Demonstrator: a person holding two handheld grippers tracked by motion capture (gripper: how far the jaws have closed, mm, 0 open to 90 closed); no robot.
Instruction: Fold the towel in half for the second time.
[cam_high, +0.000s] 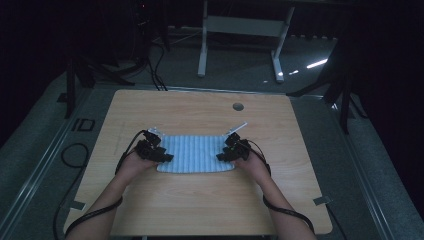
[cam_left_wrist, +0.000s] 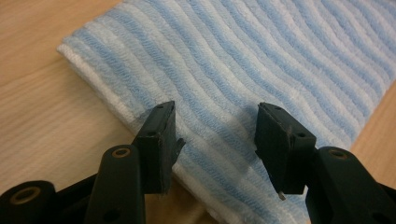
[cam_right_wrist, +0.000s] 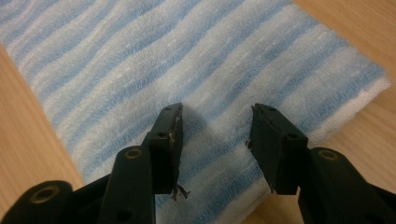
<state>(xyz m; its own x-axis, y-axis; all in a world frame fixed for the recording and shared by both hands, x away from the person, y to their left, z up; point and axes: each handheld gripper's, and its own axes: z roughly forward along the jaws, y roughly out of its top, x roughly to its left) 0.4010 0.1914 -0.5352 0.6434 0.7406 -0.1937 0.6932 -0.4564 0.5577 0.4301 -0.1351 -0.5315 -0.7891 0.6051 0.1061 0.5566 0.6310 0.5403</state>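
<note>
**Both tools wide over the striped towel**

Left tool (cam_left_wrist: 212, 128) first: jaws spread wide, nothing between them, poised over the near-left corner of the folded blue-and-white striped towel (cam_left_wrist: 243, 60). Directly ahead of it run the stripes; off to its left side the towel's white folded edge meets bare wood. Over to the right tool (cam_right_wrist: 215, 128): same story, jaws wide apart and empty, above the towel's opposite end, with the white edge and corner off to its right. From the high view, the left tool (cam_high: 165, 157) and right tool (cam_high: 221, 156) face each other across the towel (cam_high: 195, 152), which lies flat between them on the wooden worktop (cam_high: 200, 200). A cable hole (cam_high: 238, 106) sits well beyond the right tool.
</note>
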